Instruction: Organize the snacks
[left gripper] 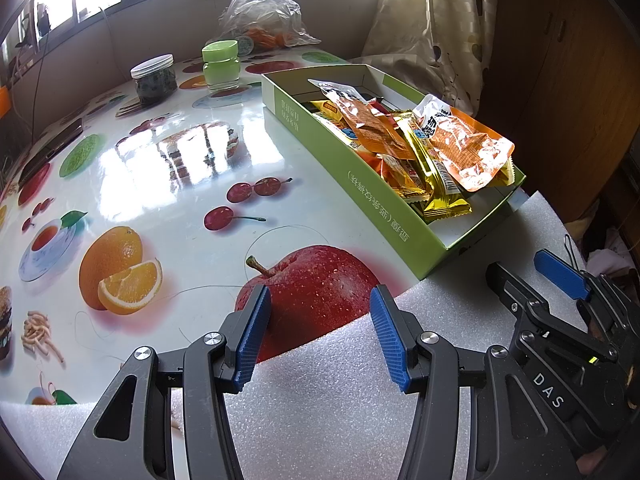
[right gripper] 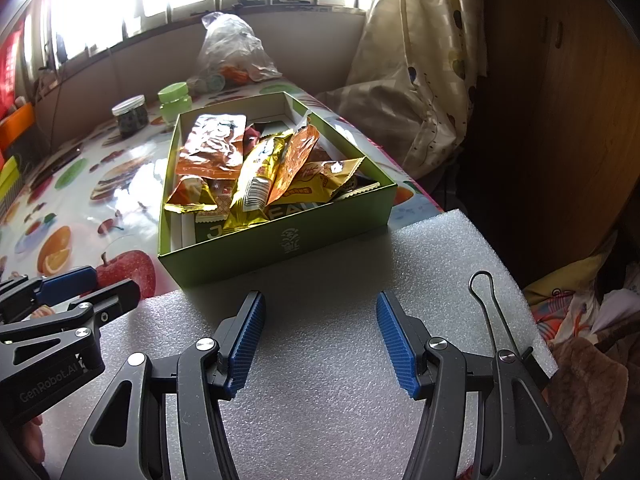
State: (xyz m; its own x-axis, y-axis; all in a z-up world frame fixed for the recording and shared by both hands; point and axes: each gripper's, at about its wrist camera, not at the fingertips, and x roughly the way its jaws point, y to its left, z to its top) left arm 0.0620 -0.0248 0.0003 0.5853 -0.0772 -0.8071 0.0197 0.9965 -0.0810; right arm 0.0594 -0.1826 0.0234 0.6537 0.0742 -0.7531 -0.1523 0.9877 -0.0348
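I hold both grippers over the white foam sheet (right gripper: 320,360), pointing down at the table (left gripper: 180,140). My left gripper (left gripper: 316,336) gapes with nothing between its blue pads, and my right gripper (right gripper: 320,340) does the same. The snacks (right gripper: 256,168) lie piled inside the green box (right gripper: 280,248) just ahead, its near end resting on the foam. 2 jars (left gripper: 154,80) stand beyond.

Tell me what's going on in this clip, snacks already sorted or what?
Nobody is holding anything. Both hand-held claws, left and right, hang open and empty over a white foam sheet at the table's near edge. The snack packets lie piled loosely inside the green cardboard box beyond them. Two jars and a plastic bag sit further back, untouched.
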